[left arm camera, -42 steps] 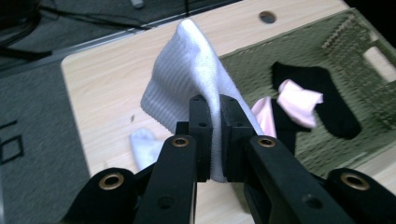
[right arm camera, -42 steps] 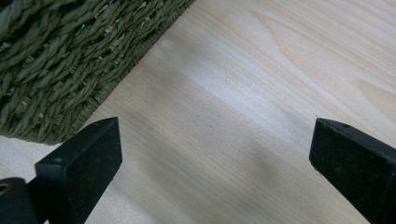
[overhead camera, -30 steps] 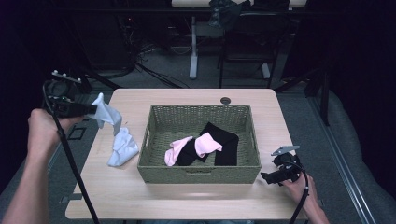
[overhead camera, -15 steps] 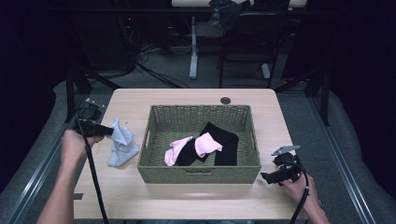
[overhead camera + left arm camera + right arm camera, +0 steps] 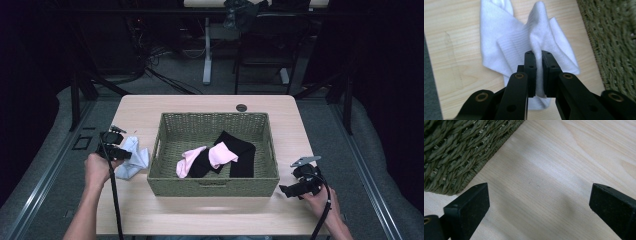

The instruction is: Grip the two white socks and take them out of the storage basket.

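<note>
A white sock [image 5: 135,159] [image 5: 534,45] lies crumpled on the wooden table [image 5: 200,215], just left of the woven green basket [image 5: 215,186]. My left gripper [image 5: 124,155] [image 5: 538,56] is low over the table, shut on a fold of that sock. Inside the basket lie two pink socks [image 5: 222,152] and black socks [image 5: 240,150]. My right gripper [image 5: 286,191] [image 5: 537,200] stands open near the basket's front right corner, with bare table between its fingers.
The basket's wall [image 5: 454,152] is close on the left in the right gripper view. A round dark cable hole [image 5: 241,107] sits at the table's far edge. Chairs and table legs stand in the dark behind.
My left gripper has come down and toward the basket, carrying the white sock onto the other sock on the table. The right gripper has stayed put.
</note>
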`<state>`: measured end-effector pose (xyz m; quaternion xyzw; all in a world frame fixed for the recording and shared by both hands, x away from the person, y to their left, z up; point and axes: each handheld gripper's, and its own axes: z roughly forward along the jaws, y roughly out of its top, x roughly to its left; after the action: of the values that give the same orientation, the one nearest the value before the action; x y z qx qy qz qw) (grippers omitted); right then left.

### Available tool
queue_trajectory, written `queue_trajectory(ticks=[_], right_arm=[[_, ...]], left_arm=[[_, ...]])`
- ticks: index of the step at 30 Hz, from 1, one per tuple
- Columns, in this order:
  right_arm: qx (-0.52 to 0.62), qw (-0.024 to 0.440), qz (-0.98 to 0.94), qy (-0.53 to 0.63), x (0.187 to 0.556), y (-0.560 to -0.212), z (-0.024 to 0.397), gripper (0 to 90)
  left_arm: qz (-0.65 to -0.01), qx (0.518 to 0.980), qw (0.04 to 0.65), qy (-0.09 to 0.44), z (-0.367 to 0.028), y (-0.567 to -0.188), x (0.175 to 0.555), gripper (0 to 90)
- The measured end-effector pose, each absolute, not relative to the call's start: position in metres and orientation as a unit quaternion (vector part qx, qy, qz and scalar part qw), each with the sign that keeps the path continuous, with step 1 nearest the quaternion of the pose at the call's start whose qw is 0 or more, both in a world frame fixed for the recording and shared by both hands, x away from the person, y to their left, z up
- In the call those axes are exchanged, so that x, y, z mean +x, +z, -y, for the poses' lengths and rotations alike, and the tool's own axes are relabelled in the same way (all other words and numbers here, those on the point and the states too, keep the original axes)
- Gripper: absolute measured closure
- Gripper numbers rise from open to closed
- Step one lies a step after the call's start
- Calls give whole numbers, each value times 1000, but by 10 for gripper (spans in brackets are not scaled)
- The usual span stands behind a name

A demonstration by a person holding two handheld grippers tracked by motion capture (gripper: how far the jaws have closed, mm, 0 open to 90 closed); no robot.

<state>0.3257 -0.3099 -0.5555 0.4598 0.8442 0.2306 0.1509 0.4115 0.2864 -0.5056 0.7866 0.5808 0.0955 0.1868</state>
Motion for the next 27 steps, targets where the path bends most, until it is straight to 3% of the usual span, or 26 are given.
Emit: queue_trajectory(ticks=[7,9,12,16,27], right_arm=[[460,151,-844,231,326,-556,310,24],[460,153,-844,230,326,-556,310,24],[460,152,-844,230,326,-556,310,24],[459,152,-845,229,326,-556,309,24],[457,151,-847,226,326,-556,309,24]], left_arm=[[-590,779,193,88,-294,-516,409,740],[-595,774,195,90,-297,-516,407,635],[-609,758,206,109,-302,-512,400,353],[-614,744,230,132,-309,-501,386,200],[-599,731,275,175,-308,-480,335,82]])
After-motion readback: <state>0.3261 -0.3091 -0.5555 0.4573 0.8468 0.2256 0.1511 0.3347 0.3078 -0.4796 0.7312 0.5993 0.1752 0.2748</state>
